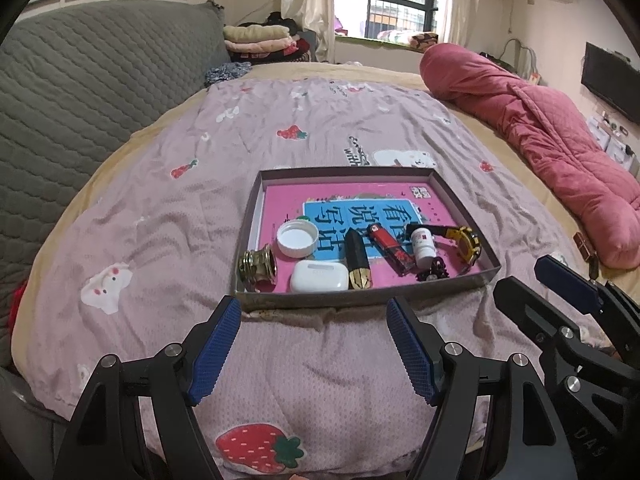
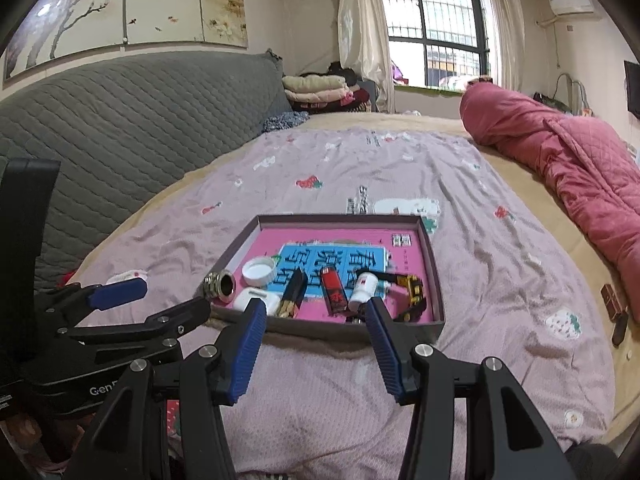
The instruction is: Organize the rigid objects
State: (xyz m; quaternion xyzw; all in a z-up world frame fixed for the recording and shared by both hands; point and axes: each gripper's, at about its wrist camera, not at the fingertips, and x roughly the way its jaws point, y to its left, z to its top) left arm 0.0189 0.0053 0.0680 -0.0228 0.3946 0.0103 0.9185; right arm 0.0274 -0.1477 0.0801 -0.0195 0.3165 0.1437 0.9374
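Since both tongs, left [image 1: 314,344] and right [image 2: 316,348], hover open and empty before the tray's [image 1: 360,295] near edge on the bed [image 1: 168,216], descend squarely over one item.

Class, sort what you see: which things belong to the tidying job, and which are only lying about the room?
Job: tray; white cap; earbud case; brass fitting; red lighter; pill bottle; yellow watch.

Lying about: pink quilt; folded clothes; bedsheet.
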